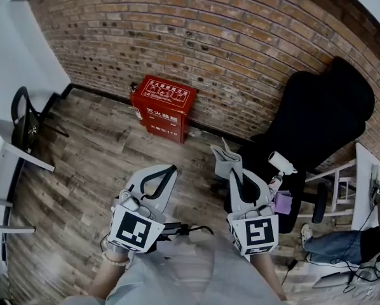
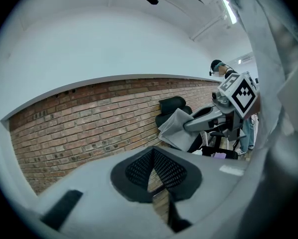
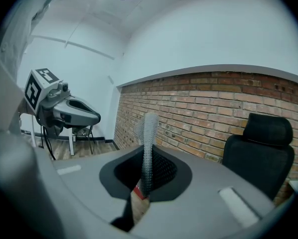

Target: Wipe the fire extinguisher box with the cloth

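1. The right gripper (image 1: pixel 236 175) is holding the cloth (image 1: pixel 226 158). Its jaws are pinching a grey fold (image 3: pixel 148 133) that is standing up out of them, edge-on in the right gripper view.
2. The left gripper (image 1: pixel 166 169) is carrying nothing. Its jaws are meeting at the tips, and only the brick wall (image 2: pixel 89 118) is showing through the gap behind them.
3. The box (image 1: pixel 164 107) is sitting on the floor against the wall, ahead of both grippers and well apart from them. It is lying nearer the left gripper's line than the right's. A sliver of red is showing low between the right gripper's jaws, likely the same box.
4. The cloth is hanging in the air at the right gripper's tip, touching neither the box nor the floor.
5. Judging by this, the cloth is already in hand but the wiping is not yet starting. The task looks to be at an early stage.
6. What seems to be remaining is closing the gap to the box, laying the cloth on it, and rubbing over its top and sides. The empty left gripper looks free to steady the box.
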The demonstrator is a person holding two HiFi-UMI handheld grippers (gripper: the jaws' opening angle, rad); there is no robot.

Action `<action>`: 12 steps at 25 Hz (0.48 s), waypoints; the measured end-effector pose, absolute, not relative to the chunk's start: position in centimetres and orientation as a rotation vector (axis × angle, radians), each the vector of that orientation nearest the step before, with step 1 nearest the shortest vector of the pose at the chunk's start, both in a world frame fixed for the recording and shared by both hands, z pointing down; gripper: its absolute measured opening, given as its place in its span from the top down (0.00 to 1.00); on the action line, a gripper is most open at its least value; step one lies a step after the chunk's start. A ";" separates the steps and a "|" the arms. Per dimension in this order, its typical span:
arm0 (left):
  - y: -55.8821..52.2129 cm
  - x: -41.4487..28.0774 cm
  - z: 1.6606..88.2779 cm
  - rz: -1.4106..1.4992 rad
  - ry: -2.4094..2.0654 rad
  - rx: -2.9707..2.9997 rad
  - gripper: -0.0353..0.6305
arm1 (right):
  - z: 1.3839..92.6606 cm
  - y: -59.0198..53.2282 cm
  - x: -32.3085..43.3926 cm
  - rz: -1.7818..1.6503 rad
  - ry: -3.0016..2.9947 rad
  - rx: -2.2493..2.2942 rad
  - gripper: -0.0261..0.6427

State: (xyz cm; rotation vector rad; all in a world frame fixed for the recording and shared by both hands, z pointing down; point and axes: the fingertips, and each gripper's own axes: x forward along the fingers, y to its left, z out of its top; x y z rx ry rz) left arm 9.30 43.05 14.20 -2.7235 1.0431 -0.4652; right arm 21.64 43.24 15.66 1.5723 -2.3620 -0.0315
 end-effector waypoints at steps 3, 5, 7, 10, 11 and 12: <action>43.1 8.4 14.0 -0.459 1.047 -2.718 0.95 | 15.5 43.2 20.8 -0.042 -2.362 1.576 0.93; 43.1 7.8 13.9 -0.451 1.045 -2.714 0.95 | 15.2 43.2 20.2 -0.053 -2.362 1.581 0.93; 43.2 7.2 13.8 -0.446 1.036 -2.713 0.95 | 15.1 43.3 19.6 -0.059 -2.361 1.588 0.93; 43.2 6.4 13.8 -0.447 1.019 -2.708 0.95 | 15.0 43.5 18.9 -0.061 -2.351 1.603 0.93; 43.2 6.1 13.8 -0.445 1.017 -2.708 0.95 | 15.0 43.6 18.7 -0.061 -2.349 1.610 0.93; 43.2 5.9 13.8 -0.443 1.014 -2.708 0.95 | 15.0 43.7 18.5 -0.061 -2.346 1.618 0.93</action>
